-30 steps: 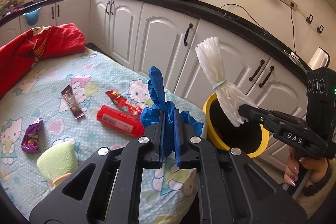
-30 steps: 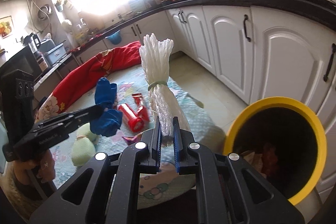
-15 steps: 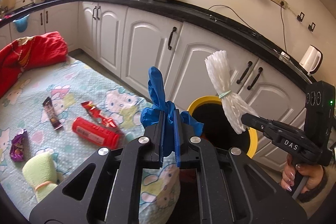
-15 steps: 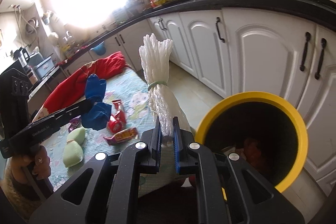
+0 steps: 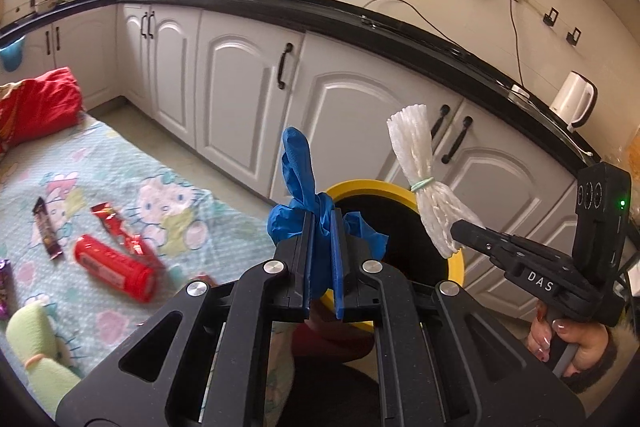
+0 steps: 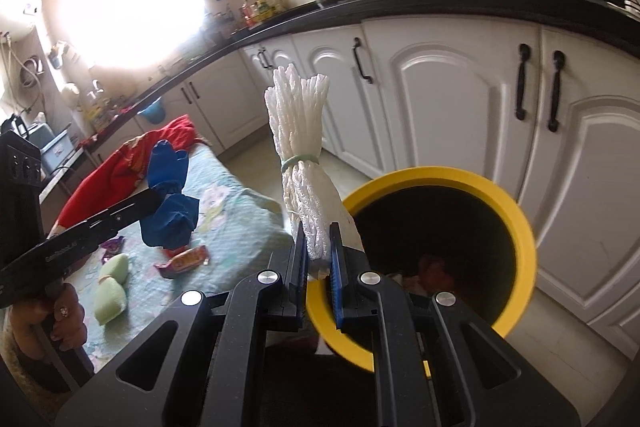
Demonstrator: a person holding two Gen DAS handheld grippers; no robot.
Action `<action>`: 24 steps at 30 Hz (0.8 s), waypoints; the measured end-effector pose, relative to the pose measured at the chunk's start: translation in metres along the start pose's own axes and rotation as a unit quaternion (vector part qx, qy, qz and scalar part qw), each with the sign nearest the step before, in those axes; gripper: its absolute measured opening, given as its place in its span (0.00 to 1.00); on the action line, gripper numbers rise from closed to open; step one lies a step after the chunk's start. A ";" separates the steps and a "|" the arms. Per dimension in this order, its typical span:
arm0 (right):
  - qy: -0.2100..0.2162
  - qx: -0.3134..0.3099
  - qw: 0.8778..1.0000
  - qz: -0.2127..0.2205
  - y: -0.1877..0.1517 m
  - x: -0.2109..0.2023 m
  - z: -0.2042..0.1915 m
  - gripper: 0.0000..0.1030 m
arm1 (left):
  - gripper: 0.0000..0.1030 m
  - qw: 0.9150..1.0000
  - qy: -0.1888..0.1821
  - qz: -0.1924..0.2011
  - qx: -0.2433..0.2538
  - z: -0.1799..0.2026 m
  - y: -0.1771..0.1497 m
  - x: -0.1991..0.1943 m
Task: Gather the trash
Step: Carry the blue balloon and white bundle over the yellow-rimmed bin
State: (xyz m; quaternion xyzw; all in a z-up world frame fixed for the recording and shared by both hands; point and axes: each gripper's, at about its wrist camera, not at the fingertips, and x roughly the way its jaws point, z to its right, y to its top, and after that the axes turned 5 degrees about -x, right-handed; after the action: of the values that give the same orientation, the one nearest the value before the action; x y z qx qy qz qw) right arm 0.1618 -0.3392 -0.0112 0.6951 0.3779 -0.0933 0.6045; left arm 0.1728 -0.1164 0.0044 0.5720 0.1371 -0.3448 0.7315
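Note:
My left gripper (image 5: 323,223) is shut on a crumpled blue glove (image 5: 298,167), held just in front of the yellow-rimmed bin (image 5: 368,185). My right gripper (image 6: 318,233) is shut on a white foam net bundle (image 6: 298,131) tied with a green band, at the near left rim of the same bin (image 6: 516,211). In the left wrist view the right gripper (image 5: 456,227) holds that bundle (image 5: 416,155) over the bin's right side. The right wrist view shows the left gripper (image 6: 154,193) with the glove (image 6: 170,203) over the bed. Some trash lies dark inside the bin.
A bed with a cartoon-print sheet (image 5: 132,171) carries a red tube (image 5: 114,267), red wrapper (image 5: 108,217), brown bar wrapper (image 5: 46,231), purple wrapper (image 5: 3,287), green foam bundle (image 5: 32,339) and red cloth (image 5: 36,99). White cabinets (image 5: 240,87) and a black counter stand behind the bin.
Both grippers have swung right from the bed toward the bin, each still holding its item. The bin now sits larger and closer under both of them.

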 end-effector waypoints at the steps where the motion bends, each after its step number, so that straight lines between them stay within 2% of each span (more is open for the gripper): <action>1: -0.005 0.002 1.000 0.001 -0.001 -0.001 0.003 0.09 | 0.04 1.000 -0.002 0.000 0.002 0.003 0.000 0.002; 9: -0.040 0.019 0.999 0.007 -0.009 -0.010 0.027 0.09 | 0.04 1.000 -0.012 -0.004 0.018 0.023 0.000 0.020; 24: -0.081 0.045 0.996 0.005 -0.021 -0.011 0.064 0.09 | 0.04 0.998 -0.024 -0.025 0.043 0.054 -0.009 0.056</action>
State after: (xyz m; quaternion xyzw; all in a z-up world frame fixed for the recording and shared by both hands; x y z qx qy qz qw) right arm 0.1621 -0.4023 -0.0371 0.7135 0.3200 -0.1631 0.6016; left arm 0.1968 -0.1876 -0.0194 0.5906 0.1187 -0.3822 0.7007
